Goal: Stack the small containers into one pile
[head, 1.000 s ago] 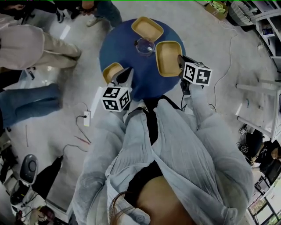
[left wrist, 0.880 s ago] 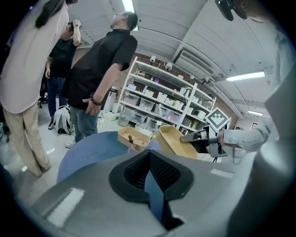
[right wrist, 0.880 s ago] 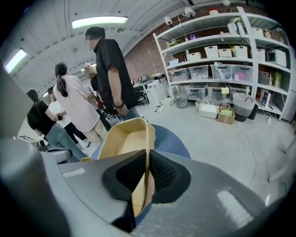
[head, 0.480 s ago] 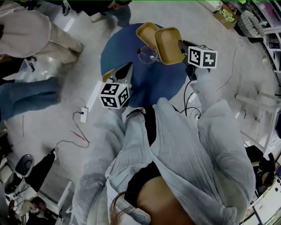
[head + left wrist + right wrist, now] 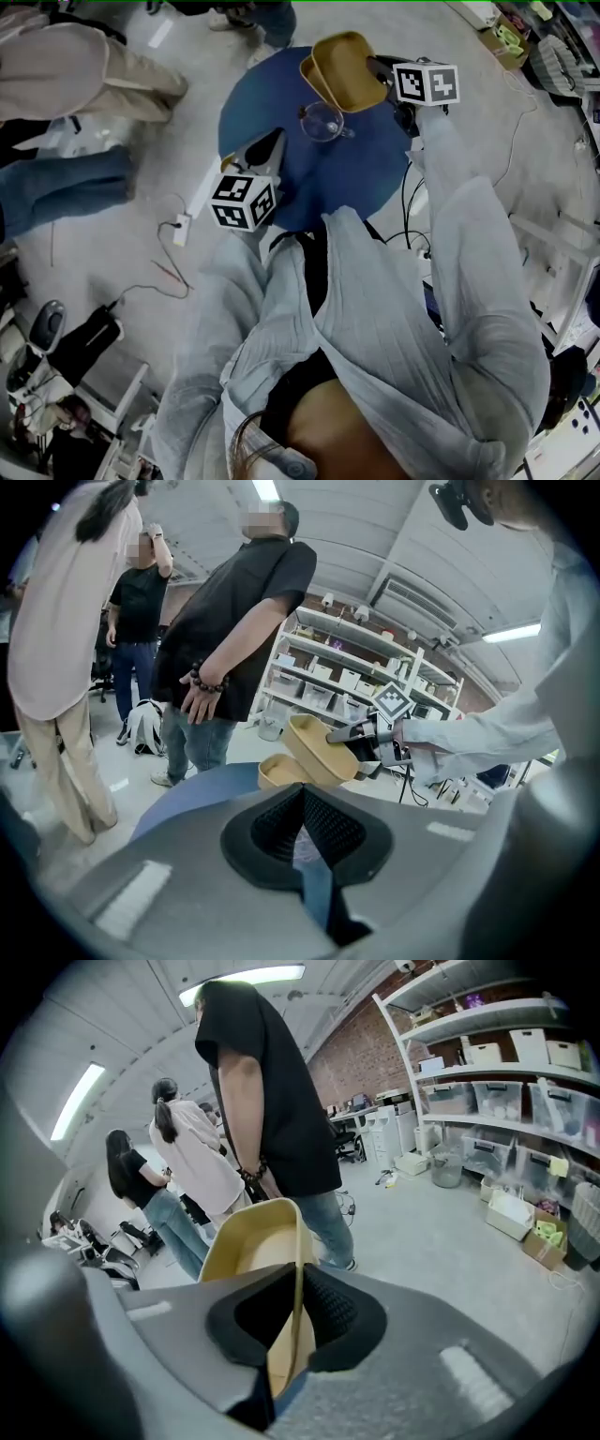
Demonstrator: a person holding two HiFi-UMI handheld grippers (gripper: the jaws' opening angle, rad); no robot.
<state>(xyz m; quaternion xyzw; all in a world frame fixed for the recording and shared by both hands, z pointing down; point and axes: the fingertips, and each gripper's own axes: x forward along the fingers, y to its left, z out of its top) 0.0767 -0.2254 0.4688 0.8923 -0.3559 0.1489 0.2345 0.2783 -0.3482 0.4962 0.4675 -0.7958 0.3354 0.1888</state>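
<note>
right tongs (image 5: 298, 1283) clamped shut on the side wall of one tan container (image 5: 258, 1241). It's an edge grip, so the tub hangs tilted with its open side clear, probably so it can drop into the next one

in the head view the held container (image 5: 349, 70) overlaps the far container (image 5: 309, 70) at the back of the blue counter (image 5: 281, 94). The left gripper view shows it is in the air, above and just beside the lower container (image 5: 274, 772), not nested yet

glass bowl (image 5: 323, 122) sits mid-counter, nearer than both, out of the carry path

left tongs (image 5: 302, 794) have tips together and nothing visibly gripped. They're parked low at the near-left edge of the counter (image 5: 267, 150), over where a sliver of a third container (image 5: 227, 161) shows. My read is they're waiting their turn

vs one second ago:
- held container was lower, right of the glass bowl and well apart from the far one
- it has since been carried up and across to the far one, rolling more on edge on the way
- same wall grip throughout
- left tongs have barely shifted
- bowl and far container unmoved

next needs levelling the tub before release, else it wedges crooked
</note>
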